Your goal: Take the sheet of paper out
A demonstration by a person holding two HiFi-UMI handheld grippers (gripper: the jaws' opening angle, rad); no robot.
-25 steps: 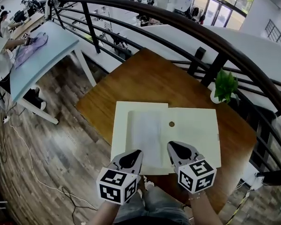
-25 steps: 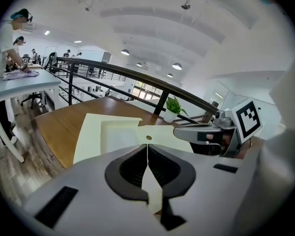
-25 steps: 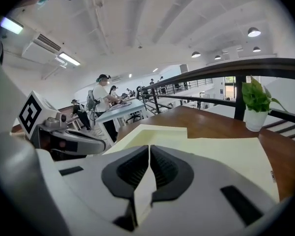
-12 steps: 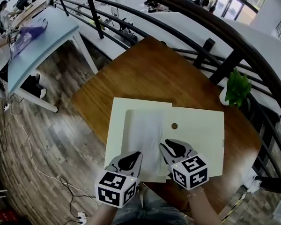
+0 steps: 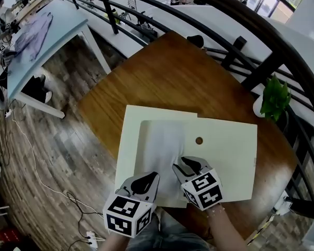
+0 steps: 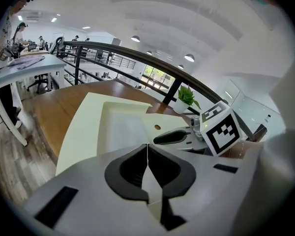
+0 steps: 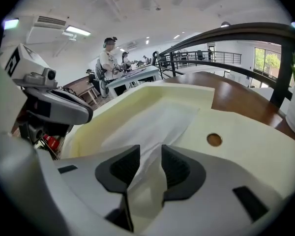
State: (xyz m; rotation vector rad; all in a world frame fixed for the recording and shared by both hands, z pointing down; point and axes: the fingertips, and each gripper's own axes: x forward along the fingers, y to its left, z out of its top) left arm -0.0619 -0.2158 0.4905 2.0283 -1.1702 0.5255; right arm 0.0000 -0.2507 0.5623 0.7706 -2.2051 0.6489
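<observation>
Since a second ago the right gripper [image 5: 187, 166] has slid left and down onto the sheet of paper [image 5: 159, 145], which lies in the open folder [image 5: 225, 150]. The left gripper [image 5: 146, 181] slants down beside it. In the left gripper view, the jaws are pressed together. In the right gripper view, the jaws are opening with the sheet's near edge between them.

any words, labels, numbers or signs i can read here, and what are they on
No readable text anywhere.
Left cube, right cube: only black-and-white square patterns, no letters or numbers.
Folder, sheet of paper: blank.
</observation>
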